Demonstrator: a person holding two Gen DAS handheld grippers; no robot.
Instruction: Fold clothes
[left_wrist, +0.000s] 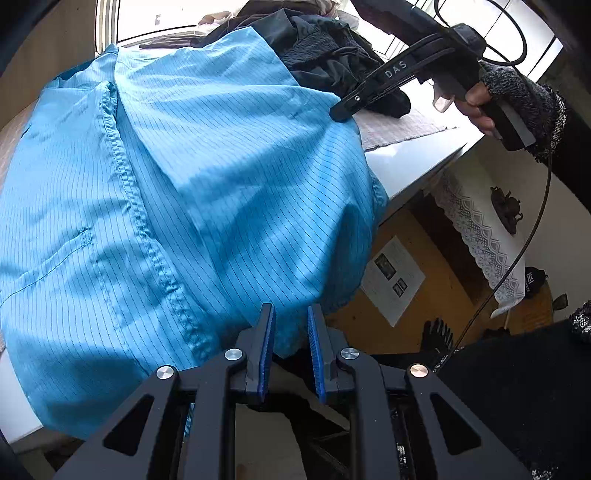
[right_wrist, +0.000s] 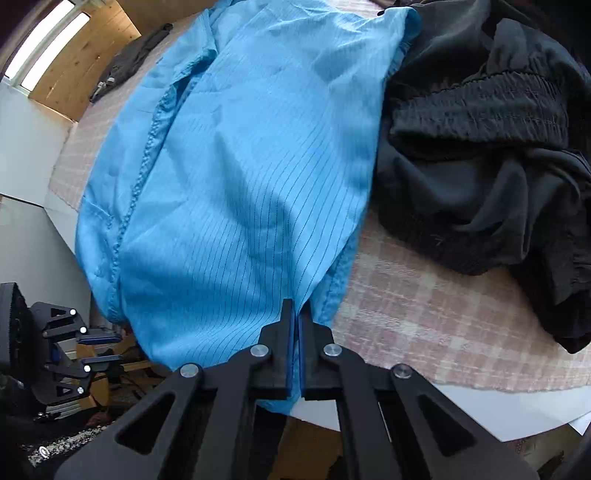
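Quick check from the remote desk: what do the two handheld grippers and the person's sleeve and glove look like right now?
Both grippers are black with open triangular cut-outs, silver pivot bolts and ribbed blue pads. The left gripper has one copper-toned bolt. The right gripper, seen from the left wrist view, carries white "DAS" lettering on its finger and trails a thin black cable. The hand wears a grey knit fingerless glove and a black sleeve.

The blue garment (right_wrist: 240, 177) covers most of the table (right_wrist: 461, 410), and its near end hangs over the table's edge. Hard against the garment's right side a heap of black clothes (right_wrist: 491, 155) blocks passage there. Nearer than that heap, just right of the garment, a bare patch of checked cloth (right_wrist: 424, 325) gives room to come down. Off the garment's far left corner lies a dark item (right_wrist: 129, 62); the cloth between stays open.
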